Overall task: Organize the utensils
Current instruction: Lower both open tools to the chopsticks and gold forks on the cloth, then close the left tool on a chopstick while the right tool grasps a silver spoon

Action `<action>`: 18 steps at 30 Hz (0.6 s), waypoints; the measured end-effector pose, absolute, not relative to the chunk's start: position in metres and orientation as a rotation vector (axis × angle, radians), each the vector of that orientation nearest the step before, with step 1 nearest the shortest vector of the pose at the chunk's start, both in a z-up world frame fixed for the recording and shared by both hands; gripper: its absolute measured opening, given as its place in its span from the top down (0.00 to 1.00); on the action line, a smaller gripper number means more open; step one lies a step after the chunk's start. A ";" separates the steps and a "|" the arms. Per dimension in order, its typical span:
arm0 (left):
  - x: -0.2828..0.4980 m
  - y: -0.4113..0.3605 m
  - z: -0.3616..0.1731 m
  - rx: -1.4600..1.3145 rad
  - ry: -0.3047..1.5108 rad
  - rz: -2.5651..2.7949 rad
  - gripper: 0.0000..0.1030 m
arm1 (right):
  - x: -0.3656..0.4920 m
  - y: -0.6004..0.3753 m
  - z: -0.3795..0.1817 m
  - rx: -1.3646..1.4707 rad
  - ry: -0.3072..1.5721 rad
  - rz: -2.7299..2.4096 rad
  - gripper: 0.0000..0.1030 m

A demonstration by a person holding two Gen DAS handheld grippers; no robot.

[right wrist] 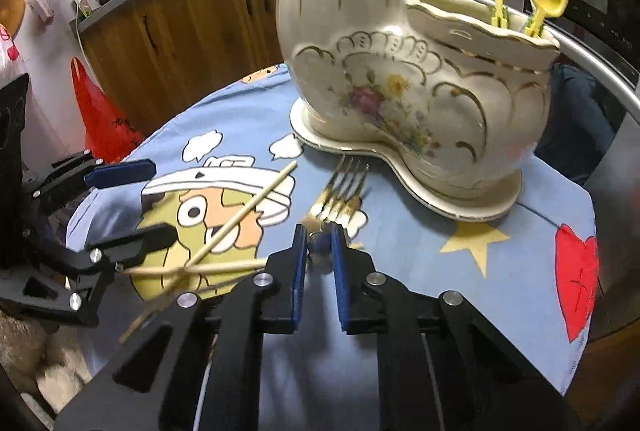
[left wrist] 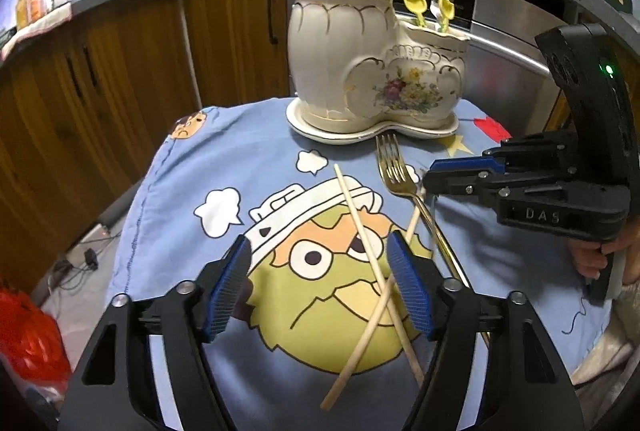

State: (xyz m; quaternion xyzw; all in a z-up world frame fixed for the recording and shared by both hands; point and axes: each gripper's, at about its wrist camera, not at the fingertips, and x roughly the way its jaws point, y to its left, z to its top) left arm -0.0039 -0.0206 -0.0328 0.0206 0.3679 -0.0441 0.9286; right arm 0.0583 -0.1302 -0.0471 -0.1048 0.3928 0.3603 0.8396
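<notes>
The right claw [right wrist: 320,245] pinched the gold fork's [right wrist: 340,191] neck, near the ceramic utensil holder [right wrist: 400,71] at the table's far edge. The left claw [left wrist: 320,271] gaped wide over crossed chopsticks [left wrist: 370,263], holding nothing.

Black hand-held gripper [left wrist: 318,281], blue ribbed pads [left wrist: 410,285], silver screws, green LED.

The ceramic holder [left wrist: 372,71] is blocking the cloth's [left wrist: 180,191] far edge. Crossed chopsticks [left wrist: 372,271] and a fork [left wrist: 394,167] are cluttering the middle and right; the left side is lying open for passing.
</notes>
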 end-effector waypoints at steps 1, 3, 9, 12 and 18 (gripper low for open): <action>-0.004 -0.022 -0.033 0.050 0.759 -0.095 0.34 | 0.060 -0.132 -0.047 -0.219 0.836 0.759 0.88; -0.004 -0.026 -0.034 0.072 0.771 -0.093 0.37 | 0.060 -0.135 -0.047 -0.219 0.843 0.755 0.88; -0.001 -0.034 -0.037 0.094 0.789 -0.115 0.37 | 0.061 -0.146 -0.045 -0.226 0.862 0.737 0.88; -0.001 -0.035 -0.037 0.088 0.790 -0.123 0.37 | 0.061 -0.153 -0.045 -0.171 0.902 0.752 0.77; 0.002 -0.046 -0.039 0.138 0.800 -0.139 0.47 | 0.049 -0.156 -0.052 -0.181 0.936 0.762 0.64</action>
